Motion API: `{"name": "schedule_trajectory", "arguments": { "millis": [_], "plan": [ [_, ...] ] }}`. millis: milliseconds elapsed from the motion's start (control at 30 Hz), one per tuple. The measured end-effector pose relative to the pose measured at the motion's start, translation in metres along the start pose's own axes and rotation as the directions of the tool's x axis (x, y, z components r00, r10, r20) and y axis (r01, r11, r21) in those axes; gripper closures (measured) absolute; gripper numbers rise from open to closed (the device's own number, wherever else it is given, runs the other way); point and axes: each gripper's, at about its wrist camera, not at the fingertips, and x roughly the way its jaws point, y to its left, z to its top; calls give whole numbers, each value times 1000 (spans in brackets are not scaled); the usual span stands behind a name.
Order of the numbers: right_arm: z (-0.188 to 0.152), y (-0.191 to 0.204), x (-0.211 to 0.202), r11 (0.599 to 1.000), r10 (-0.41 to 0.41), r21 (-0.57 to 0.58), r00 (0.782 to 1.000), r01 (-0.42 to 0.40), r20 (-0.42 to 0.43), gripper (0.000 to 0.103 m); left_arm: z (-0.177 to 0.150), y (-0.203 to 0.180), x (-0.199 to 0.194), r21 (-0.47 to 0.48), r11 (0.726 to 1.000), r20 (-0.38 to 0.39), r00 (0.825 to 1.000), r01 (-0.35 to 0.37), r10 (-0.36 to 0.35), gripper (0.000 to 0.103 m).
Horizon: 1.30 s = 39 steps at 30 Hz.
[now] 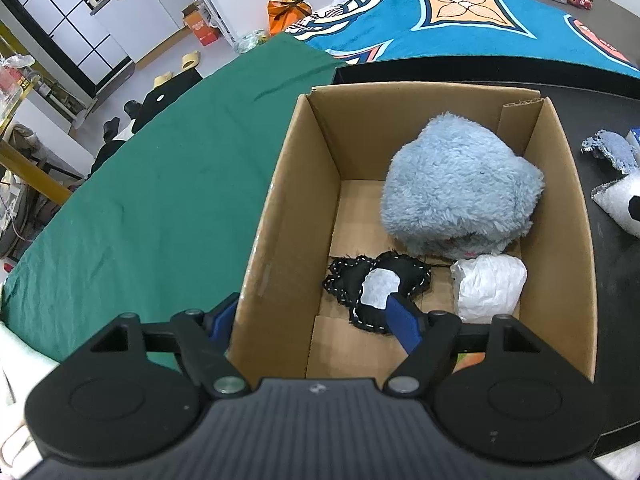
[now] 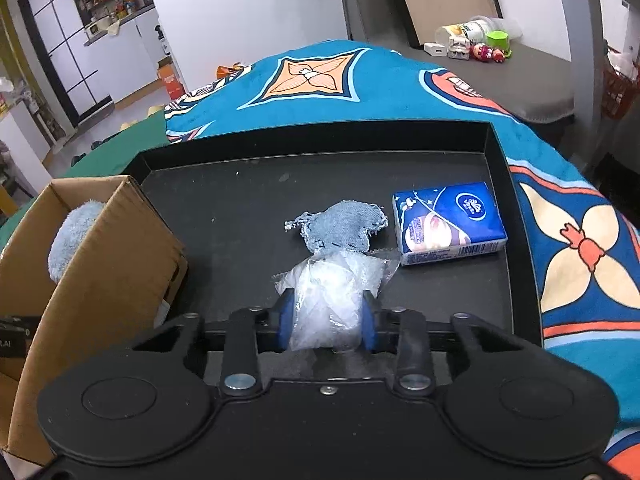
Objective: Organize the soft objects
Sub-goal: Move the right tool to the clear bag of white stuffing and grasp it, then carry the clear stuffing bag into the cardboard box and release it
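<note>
**Right wrist view: we clamp the clear bag on the tray**

In the right wrist view our right gripper (image 2: 326,320) has its blue pads pressed on both sides of a clear plastic bag (image 2: 332,292) of white filling, which sits on the black tray (image 2: 224,200). We judge this grip as the start of a lift toward the box (image 2: 100,248) at the tray's left edge, since the box already collects the soft things. Just beyond the bag lies a frayed denim scrap (image 2: 340,228), touching or nearly touching it, and beside that a blue tissue pack (image 2: 448,224); both look like later picks.

From the left wrist view, the box (image 1: 288,208) holds a fluffy blue plush (image 1: 460,184), a white wad (image 1: 488,288) and a black stitched patch (image 1: 376,292). Our left gripper (image 1: 316,320) stands wide and holds nothing, one finger (image 1: 404,324) inside over the patch, the other outside the wall. It straddles that wall, perhaps having let the patch go or steadying the box; we cannot tell which.
</note>
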Motion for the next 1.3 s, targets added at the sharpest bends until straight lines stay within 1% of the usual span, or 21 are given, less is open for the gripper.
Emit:
{"name": "schedule_trajectory", "arguments": {
  "millis": [200, 767, 1033, 1300],
  "plan": [
    [-1, 0, -9, 1000, 1, 6, 1000, -1, 9, 75, 1, 1, -3, 4, 1000, 9, 1000, 11, -11, 27],
    [6, 8, -50, 1000, -2, 18, 996, 0, 89, 75, -11, 12, -26, -12, 999, 44, 998, 37, -37, 27],
    [10, 21, -68, 1000, 7, 16, 992, -9, 124, 75, -14, 24, -29, -48, 997, 60, 996, 66, -63, 27],
    [15, 37, -86, 999, 40, 10, 986, -42, 163, 75, -22, 35, -32, -65, 993, 87, 992, 97, -91, 27]
  ]
}}
